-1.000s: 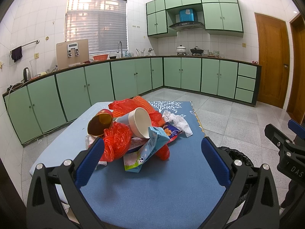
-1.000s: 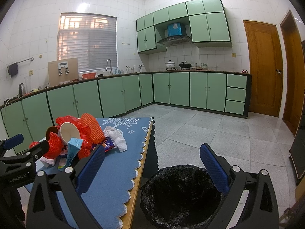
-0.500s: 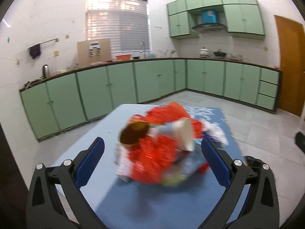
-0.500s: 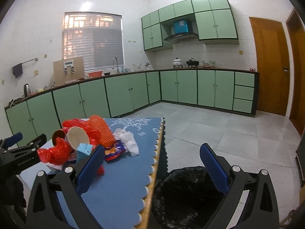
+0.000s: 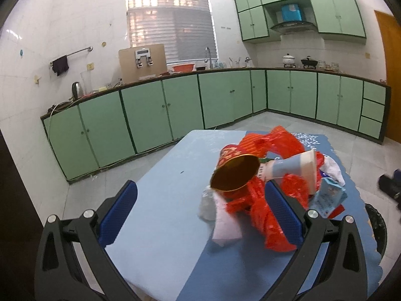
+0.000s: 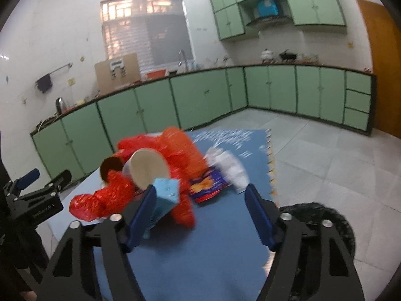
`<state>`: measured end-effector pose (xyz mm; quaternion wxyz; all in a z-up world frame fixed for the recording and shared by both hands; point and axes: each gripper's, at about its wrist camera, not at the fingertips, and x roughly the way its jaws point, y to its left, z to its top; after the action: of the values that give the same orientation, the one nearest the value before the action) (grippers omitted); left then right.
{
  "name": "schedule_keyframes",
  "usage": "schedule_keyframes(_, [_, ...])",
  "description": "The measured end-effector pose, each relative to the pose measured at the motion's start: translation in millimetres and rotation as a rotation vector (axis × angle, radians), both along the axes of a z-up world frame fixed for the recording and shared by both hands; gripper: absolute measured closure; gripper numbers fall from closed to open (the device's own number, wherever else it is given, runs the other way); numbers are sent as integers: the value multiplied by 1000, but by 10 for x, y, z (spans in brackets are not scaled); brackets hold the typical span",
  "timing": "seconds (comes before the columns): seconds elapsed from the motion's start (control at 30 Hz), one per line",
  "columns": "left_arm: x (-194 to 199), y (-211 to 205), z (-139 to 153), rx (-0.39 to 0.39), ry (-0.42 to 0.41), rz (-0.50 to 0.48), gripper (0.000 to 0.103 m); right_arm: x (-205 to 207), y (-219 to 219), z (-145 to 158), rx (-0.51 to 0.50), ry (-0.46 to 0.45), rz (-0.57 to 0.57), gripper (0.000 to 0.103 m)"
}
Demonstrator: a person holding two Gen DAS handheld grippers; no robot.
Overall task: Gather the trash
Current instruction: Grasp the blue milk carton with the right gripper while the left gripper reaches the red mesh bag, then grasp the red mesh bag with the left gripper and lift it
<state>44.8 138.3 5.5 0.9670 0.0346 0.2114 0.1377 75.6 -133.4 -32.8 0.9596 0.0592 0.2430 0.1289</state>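
Meanwhile, the right tongs (image 6: 200, 215) are closing with nothing pressed between their blue pads, a light-blue carton (image 6: 165, 195) just beside the left pad. The left tongs (image 5: 200, 213) stand released before the trash heap (image 5: 265, 173) of red plastic bags, cups and tissue on the blue-covered table (image 5: 160, 200). A black-lined bin (image 6: 333, 223) sits at the table's right.
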Motion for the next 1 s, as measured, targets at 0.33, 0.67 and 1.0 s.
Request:
schedule_keyframes(0.33, [19, 177, -92, -10, 9, 30, 5, 385, 382, -347, 26, 125, 53, 41])
schedule_keyframes(0.67, [18, 234, -123, -35, 17, 29, 5, 557, 431, -439, 92, 181, 97, 70])
schedule_keyframes(1.0, [-57, 13, -118, -72, 26, -52, 5, 451, 286, -237, 145, 134, 108, 71])
